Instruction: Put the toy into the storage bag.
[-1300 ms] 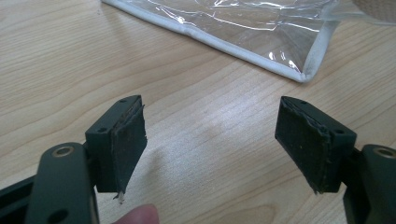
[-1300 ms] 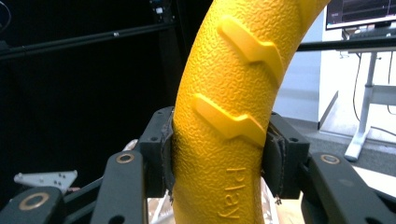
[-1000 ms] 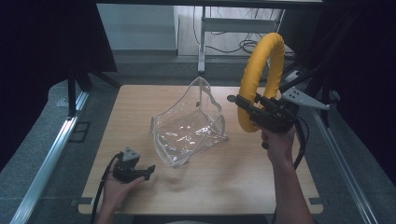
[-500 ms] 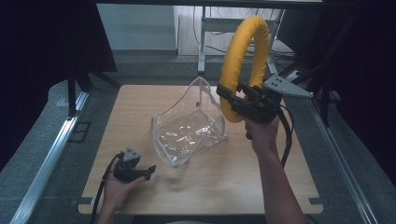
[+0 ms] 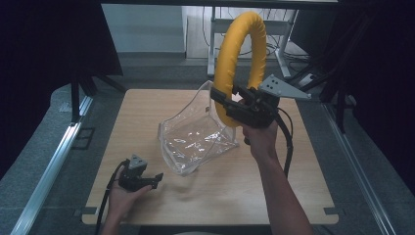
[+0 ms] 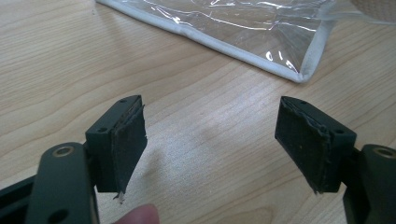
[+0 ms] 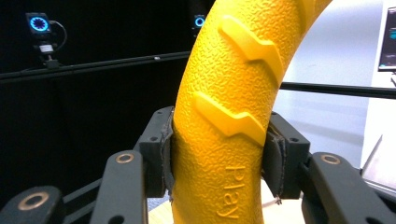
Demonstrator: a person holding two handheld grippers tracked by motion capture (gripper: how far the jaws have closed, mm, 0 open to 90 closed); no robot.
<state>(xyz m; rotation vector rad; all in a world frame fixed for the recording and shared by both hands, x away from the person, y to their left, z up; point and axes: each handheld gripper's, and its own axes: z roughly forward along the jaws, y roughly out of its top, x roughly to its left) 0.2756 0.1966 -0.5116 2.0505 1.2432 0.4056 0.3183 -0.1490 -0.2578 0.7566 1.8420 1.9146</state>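
— Wooden surface (image 5: pixel 274 196) in a dark room, black drapes at both sides, grey floor around it, a desk frame with cables behind. What is on it?

— A clear bag (image 5: pixel 195 139) with a white edge stands open near the middle, its mouth facing up and toward the right.

— And the ring?

— The yellow ring (image 5: pixel 240 58) is up in the air, upright, above the bag's right end. The right gripper (image 5: pixel 222 103) is clamped on its lower part; in the right gripper view both pads press the ring (image 7: pixel 229 140) from either side, just above the raised word "Play".

— Does the ring touch the bag?

— From the high view its bottom overlaps the bag's far wall, but I cannot tell whether they touch.

— The other hand?

— The left gripper (image 5: pixel 155 179) rests low at the near left of the surface, beside the bag's near corner and apart from it. Its jaws stand wide with nothing between them; a corner of the bag (image 6: pixel 299 70) lies ahead of them.
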